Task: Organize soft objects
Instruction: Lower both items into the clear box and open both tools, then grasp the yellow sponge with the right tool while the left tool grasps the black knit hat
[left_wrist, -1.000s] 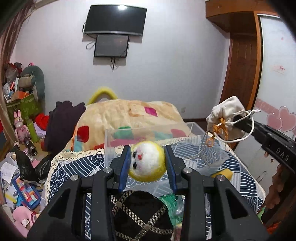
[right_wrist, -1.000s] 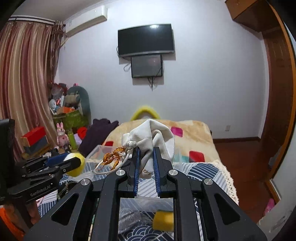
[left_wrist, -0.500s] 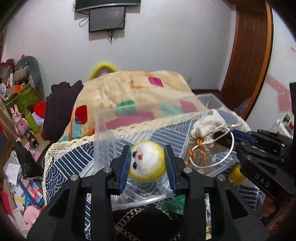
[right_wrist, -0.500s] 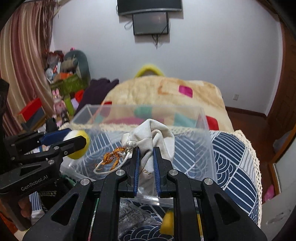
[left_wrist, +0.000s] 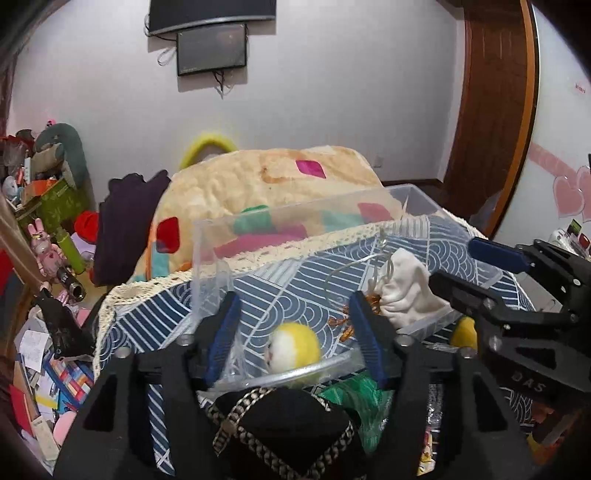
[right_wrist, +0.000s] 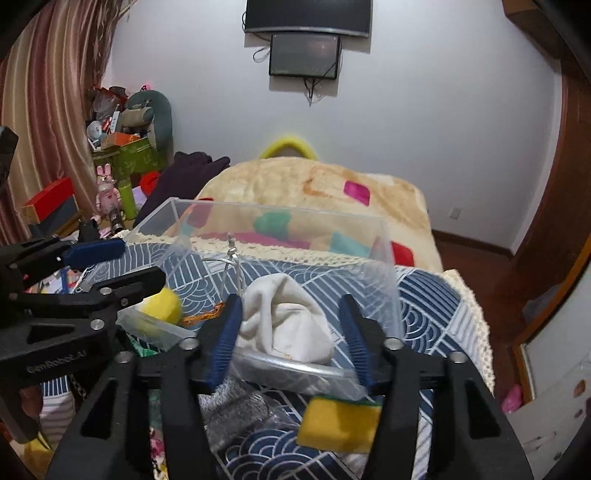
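A clear plastic bin (left_wrist: 295, 218) (right_wrist: 380, 251) stands on the blue patterned tablecloth. A yellow and white felt ball (left_wrist: 293, 347) (right_wrist: 162, 306) lies inside it near the front wall. A white drawstring pouch (left_wrist: 402, 291) (right_wrist: 291, 325) with an orange tassel lies in the bin to its right. My left gripper (left_wrist: 293, 332) is open, jaws wide on either side of the ball and just above it. My right gripper (right_wrist: 291, 332) is open, jaws wide around the pouch.
A black quilted item (left_wrist: 280, 428) and green fabric (left_wrist: 365, 395) lie in front of the bin. A yellow sponge (right_wrist: 340, 424) and a grey mesh bag (right_wrist: 236, 413) lie by the bin's near right. A bed with a beige blanket (right_wrist: 314, 192) lies behind.
Both grippers have opened over the bin. The felt ball and the pouch have dropped out of the jaws and now lie inside the bin.
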